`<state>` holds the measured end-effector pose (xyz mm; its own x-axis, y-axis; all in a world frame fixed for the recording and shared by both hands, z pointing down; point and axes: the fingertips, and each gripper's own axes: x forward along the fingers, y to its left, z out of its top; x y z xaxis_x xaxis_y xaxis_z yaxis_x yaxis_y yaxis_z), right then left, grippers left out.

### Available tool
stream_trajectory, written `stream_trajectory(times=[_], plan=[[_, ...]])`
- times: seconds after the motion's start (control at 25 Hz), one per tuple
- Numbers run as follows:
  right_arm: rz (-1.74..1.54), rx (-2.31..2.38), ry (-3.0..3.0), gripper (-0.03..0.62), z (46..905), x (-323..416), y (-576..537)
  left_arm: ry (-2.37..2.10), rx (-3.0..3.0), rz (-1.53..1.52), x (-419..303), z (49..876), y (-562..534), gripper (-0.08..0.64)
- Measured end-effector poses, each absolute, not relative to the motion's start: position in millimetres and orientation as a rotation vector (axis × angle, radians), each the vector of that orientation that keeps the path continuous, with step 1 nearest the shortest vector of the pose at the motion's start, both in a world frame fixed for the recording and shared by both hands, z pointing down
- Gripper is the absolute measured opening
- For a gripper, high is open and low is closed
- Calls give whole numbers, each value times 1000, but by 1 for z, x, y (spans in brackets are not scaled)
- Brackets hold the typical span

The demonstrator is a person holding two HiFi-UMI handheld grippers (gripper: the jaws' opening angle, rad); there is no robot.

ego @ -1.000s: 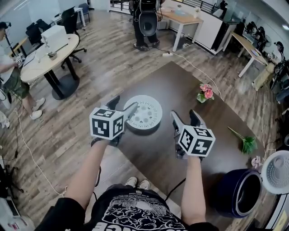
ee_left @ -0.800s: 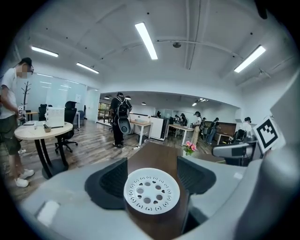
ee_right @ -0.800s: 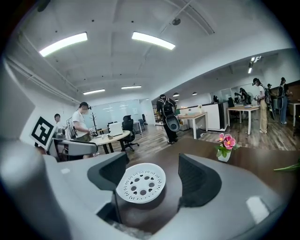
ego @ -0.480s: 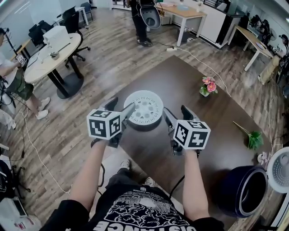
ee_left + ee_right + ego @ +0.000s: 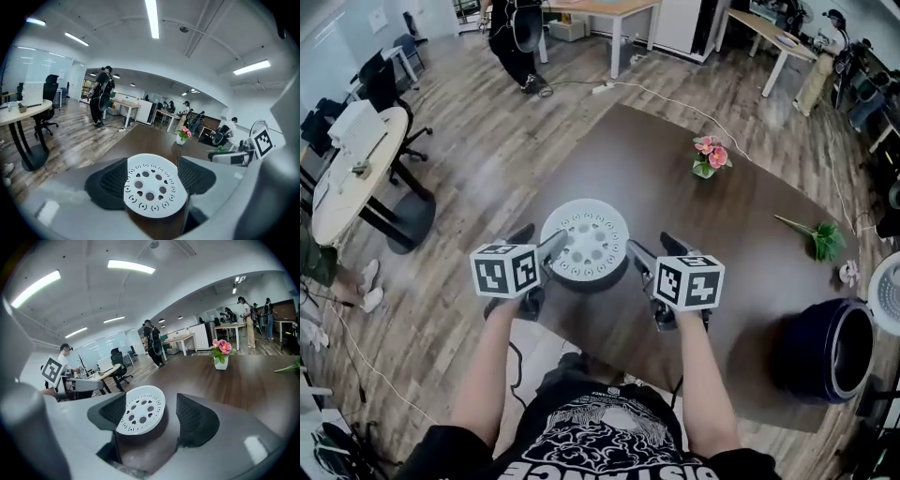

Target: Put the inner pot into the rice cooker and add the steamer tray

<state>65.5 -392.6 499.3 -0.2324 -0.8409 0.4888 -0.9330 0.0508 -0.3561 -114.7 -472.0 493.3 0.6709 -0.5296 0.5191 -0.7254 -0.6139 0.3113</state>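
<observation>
A white perforated steamer tray (image 5: 584, 239) rests on a dark round pot (image 5: 592, 279) near the front edge of the brown table (image 5: 675, 187). My left gripper (image 5: 542, 242) is open at the tray's left side. On the tray's right, my right gripper (image 5: 658, 251) is open too. In the left gripper view the tray (image 5: 150, 185) shows just ahead between the spread jaws, untouched. The right gripper view shows the tray (image 5: 140, 414) and pot (image 5: 145, 439) ahead, between its jaws. The dark blue rice cooker (image 5: 825, 352) stands at the table's right end, its white lid (image 5: 889, 295) raised.
A small pot of pink flowers (image 5: 708, 157) and a green sprig (image 5: 820, 241) lie farther back on the table. A round white table (image 5: 347, 169) with chairs stands at the left. A person (image 5: 516, 37) stands at the far side of the room.
Both grippers have come down and closed in on either side of the tray. Their jaws stay spread as before. The tray and pot have not moved.
</observation>
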Motion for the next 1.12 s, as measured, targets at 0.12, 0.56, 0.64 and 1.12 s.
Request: stream_trajectory(times=[0.12, 0.56, 0.64, 1.12], plan=[[998, 1926, -2092, 336, 512, 69, -395, -877, 2378, 574, -109, 511, -493, 330], [1237, 2127, -1883, 316, 560, 50, -401, -616, 2344, 739, -111, 566, -539, 330], [1283, 2147, -1858, 311, 569, 46, -401, -581, 2313, 763, -114, 577, -542, 330], [1487, 2213, -1688, 206, 612, 32, -403, -412, 2219, 851, -112, 616, -542, 279]])
